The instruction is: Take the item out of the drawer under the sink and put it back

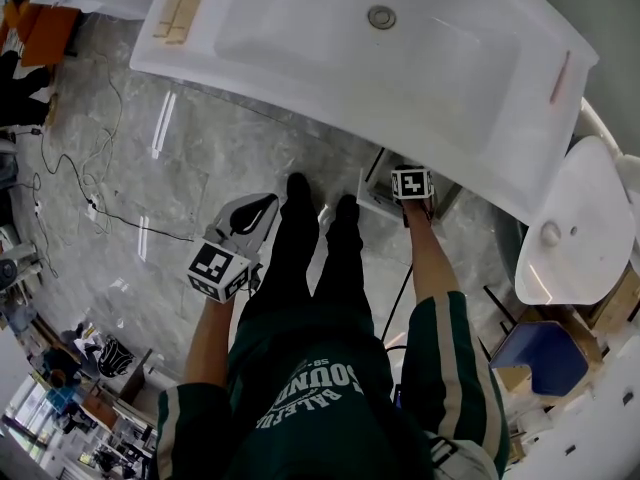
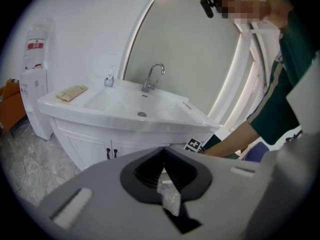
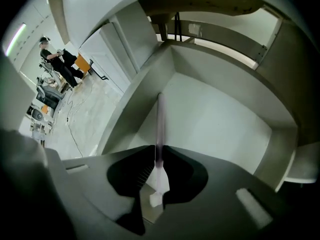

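Slim pale item (image 3: 160, 116), pinched between the closed jaws of the right gripper (image 3: 158, 154) inside the open drawer (image 3: 215, 114) under the sink (image 1: 300, 38); left gripper (image 2: 165, 156) is kept closed, empty and aside; either withdrawal or release is judged due next.

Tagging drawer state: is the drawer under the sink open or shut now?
Open. The right gripper view looks into the drawer, white walls and floor exposed; the head view shows it pulled out beneath the sink.

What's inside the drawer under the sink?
The drawer shows bare white walls and floor, plus a thin pinkish stick pinched in the right tongs. The tongs cover its near part.
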Motion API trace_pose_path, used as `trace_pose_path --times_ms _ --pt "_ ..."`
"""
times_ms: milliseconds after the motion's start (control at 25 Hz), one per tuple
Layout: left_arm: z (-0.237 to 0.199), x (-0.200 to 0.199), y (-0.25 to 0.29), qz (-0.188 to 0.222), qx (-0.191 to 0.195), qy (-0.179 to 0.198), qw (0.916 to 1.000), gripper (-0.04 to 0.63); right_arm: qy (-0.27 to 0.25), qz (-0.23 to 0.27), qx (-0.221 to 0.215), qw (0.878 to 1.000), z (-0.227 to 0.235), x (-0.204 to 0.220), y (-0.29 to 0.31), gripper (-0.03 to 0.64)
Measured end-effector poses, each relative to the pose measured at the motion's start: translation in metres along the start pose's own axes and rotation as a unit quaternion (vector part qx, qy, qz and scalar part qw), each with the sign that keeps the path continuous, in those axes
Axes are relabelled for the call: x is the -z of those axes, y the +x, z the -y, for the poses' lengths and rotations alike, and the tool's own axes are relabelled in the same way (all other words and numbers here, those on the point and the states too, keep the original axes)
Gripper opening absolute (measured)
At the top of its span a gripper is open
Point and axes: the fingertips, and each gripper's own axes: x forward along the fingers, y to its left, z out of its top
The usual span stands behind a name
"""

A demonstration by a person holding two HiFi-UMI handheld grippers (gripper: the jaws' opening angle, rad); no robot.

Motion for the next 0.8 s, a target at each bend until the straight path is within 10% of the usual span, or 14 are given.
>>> trace_pose_path --times_ms 800 --pt "0.031 -0.049 -0.011 0.049 0.053 0.031 0.9969 0.051 0.02 0.127 0.017 0.992 -0.036 -0.01 -0.15 0.011"
